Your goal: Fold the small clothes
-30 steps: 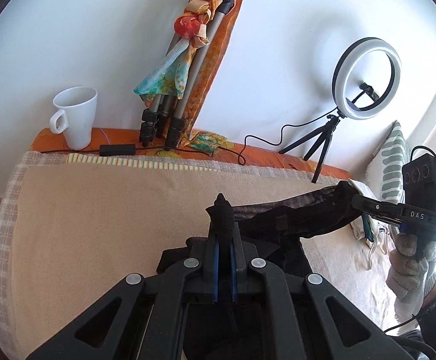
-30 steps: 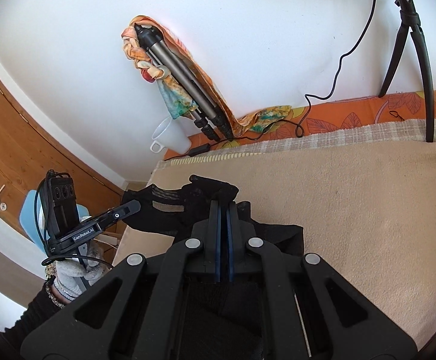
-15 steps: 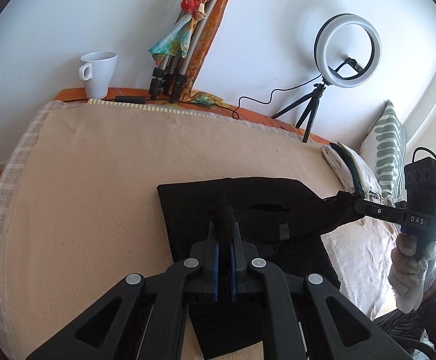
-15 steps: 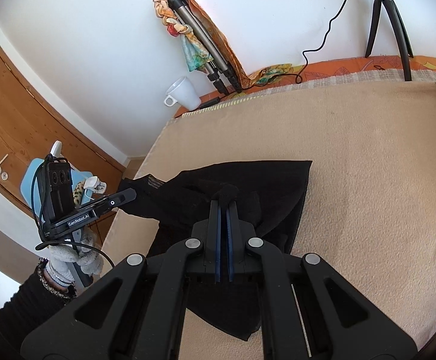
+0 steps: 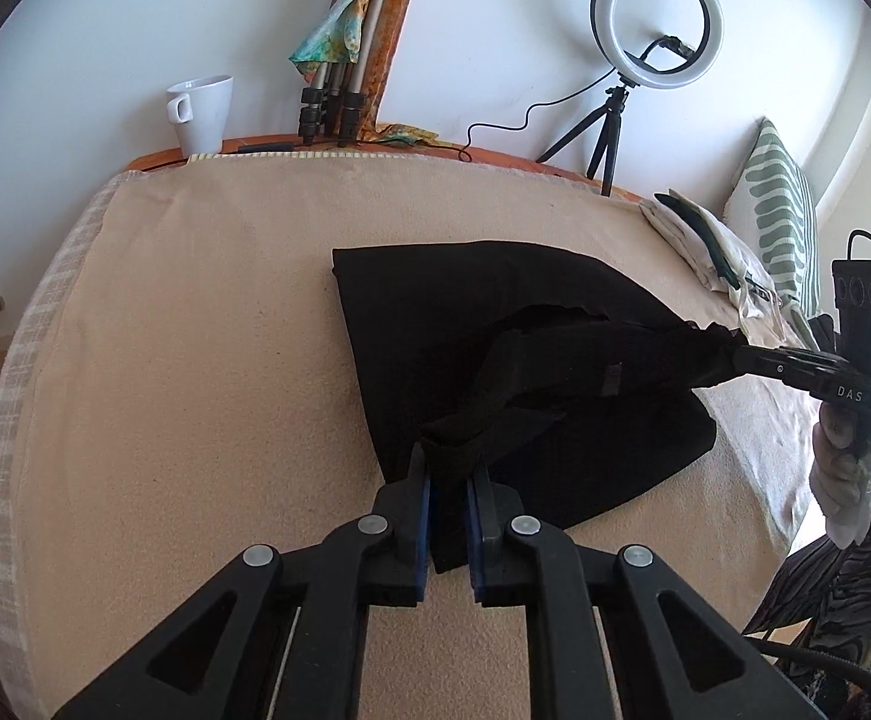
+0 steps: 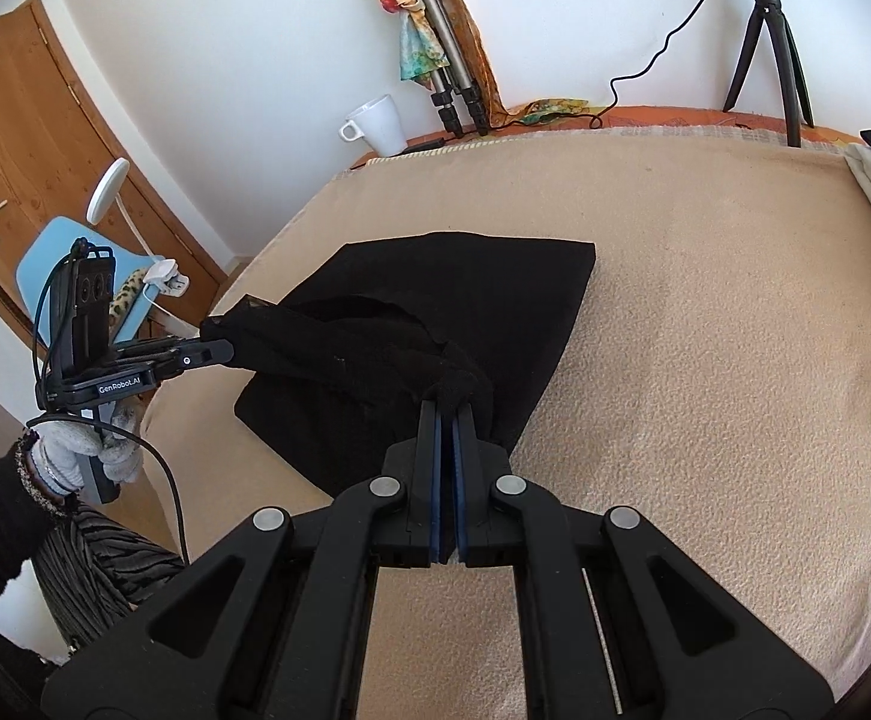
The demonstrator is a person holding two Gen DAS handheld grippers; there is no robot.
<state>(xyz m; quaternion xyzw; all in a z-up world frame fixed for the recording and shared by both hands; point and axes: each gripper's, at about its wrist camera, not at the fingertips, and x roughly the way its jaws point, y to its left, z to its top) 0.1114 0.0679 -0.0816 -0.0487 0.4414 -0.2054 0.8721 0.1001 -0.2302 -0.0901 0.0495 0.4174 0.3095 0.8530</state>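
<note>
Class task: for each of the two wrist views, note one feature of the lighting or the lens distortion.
Left wrist view: the ring light glows white, and fisheye bends the bed's edge into an arc. Right wrist view: daylight is even and sharp, the black garment loses its fold detail in darkness, and the door frame curves.

One black garment point(image 5: 495, 324) is seen just ahead of the two grippers, the left gripper point(image 5: 451, 468) and the right gripper point(image 6: 447, 414). Two gloved hands are counted, the left hand point(image 6: 84, 450) and the right hand point(image 5: 849, 468). Far ahead, one white mug point(image 5: 201, 111) is counted, with one folded tripod point(image 5: 339, 78) beside it and one ring light point(image 5: 657, 21) further to the right. One striped cushion point(image 5: 777, 216) and one pale folded pile point(image 5: 705, 240) are seen ahead to the right. One blanket point(image 5: 195, 330) lies beneath.
</note>
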